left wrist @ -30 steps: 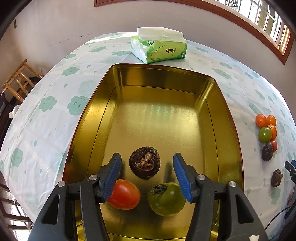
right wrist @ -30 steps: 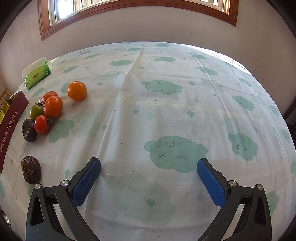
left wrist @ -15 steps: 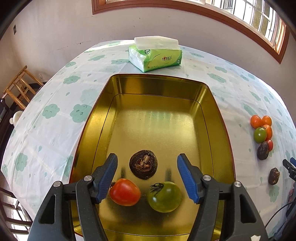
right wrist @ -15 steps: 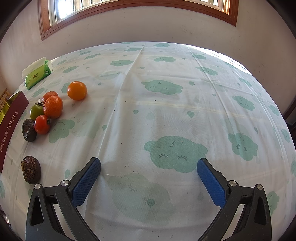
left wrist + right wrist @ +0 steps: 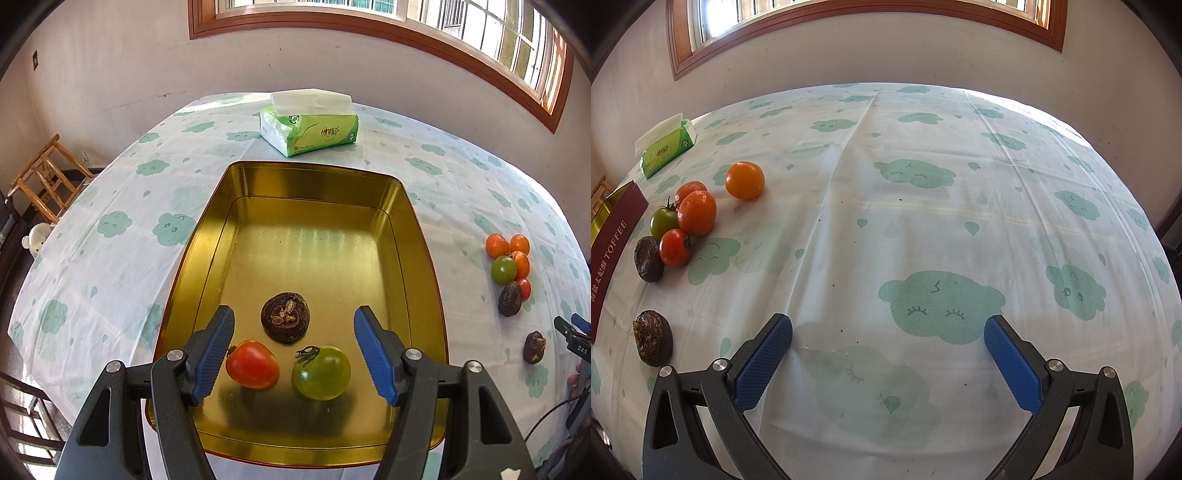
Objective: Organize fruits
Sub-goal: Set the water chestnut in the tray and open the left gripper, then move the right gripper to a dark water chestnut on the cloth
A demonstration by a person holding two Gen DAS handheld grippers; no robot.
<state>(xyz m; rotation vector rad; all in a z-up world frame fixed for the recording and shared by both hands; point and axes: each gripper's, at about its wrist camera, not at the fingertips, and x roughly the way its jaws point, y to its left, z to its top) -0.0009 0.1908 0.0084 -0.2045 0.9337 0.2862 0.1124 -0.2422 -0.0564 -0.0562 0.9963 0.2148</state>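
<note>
Your left gripper (image 5: 294,325) hangs over the gold tin (image 5: 317,236), its jaws just opened and gripping nothing; below it lie a red tomato (image 5: 252,364), a green tomato (image 5: 322,373) and a brown fruit (image 5: 285,317). Your right gripper (image 5: 888,338) has its jaws spread wide over bare tablecloth (image 5: 923,221). The remaining fruits (image 5: 683,221) sit clustered beside the tin.

two black grippers with blue pads

the left gripper (image 5: 294,350) has matte black plastic arms with triangular cut-outs, silver round screws at the pivots and ribbed blue pads (image 5: 218,350) on its fingers. the right gripper (image 5: 888,363) is built alike: black frame, silver screws, blue pads (image 5: 1012,365) with a fine dotted grain. thin black cables hang beside it in the left wrist view.
</note>
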